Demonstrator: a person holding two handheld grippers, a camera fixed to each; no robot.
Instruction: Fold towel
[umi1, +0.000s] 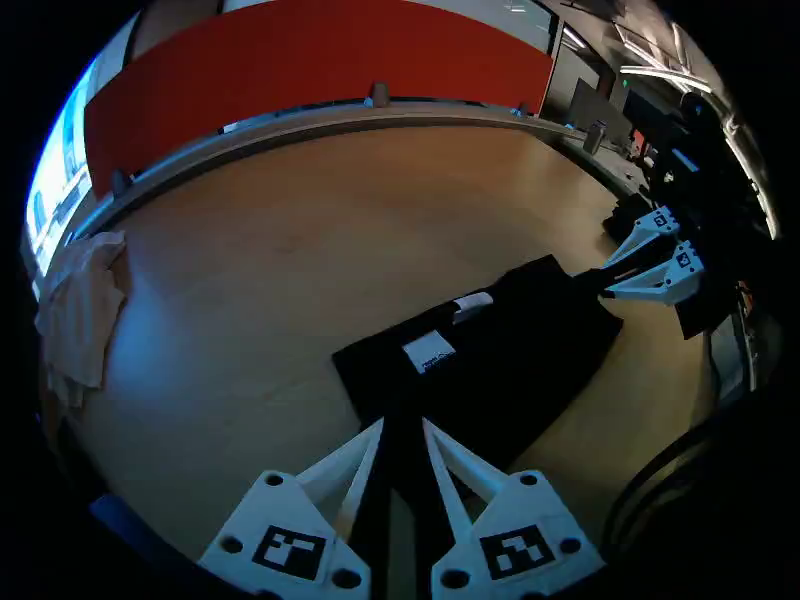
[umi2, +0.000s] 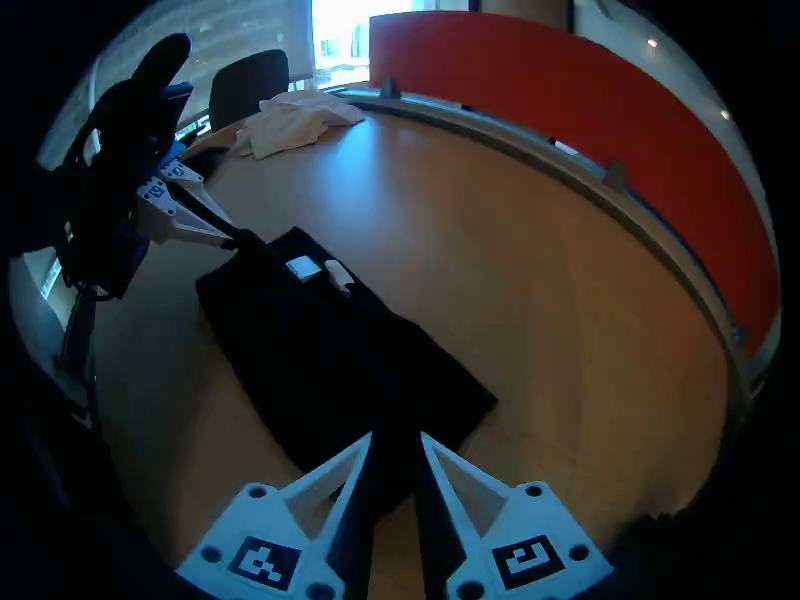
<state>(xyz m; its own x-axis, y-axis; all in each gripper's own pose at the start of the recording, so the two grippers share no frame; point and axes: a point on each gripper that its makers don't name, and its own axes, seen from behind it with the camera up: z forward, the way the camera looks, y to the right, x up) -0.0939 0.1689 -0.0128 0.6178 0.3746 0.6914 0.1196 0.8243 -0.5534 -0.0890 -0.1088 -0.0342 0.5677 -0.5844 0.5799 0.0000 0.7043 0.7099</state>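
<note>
Left claw (umi1: 402, 440) is drawn narrow on the near end of the black towel (umi1: 500, 350), with dark cloth filling the slit between its fingers. The towel lies flat along the counter (umi1: 300, 250), white label (umi1: 430, 352) up, and the right claw (umi1: 606, 282) pinches its far end. In the right gripper view that claw is likewise narrow, with cloth between its fingers and the towel running away to the left claw. Both ends are gripped, likely so one end can be carried over evenly.

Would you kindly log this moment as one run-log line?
task: fold | towel: black, flat on table | left gripper: shut on one end | right gripper: shut on opposite end
</note>
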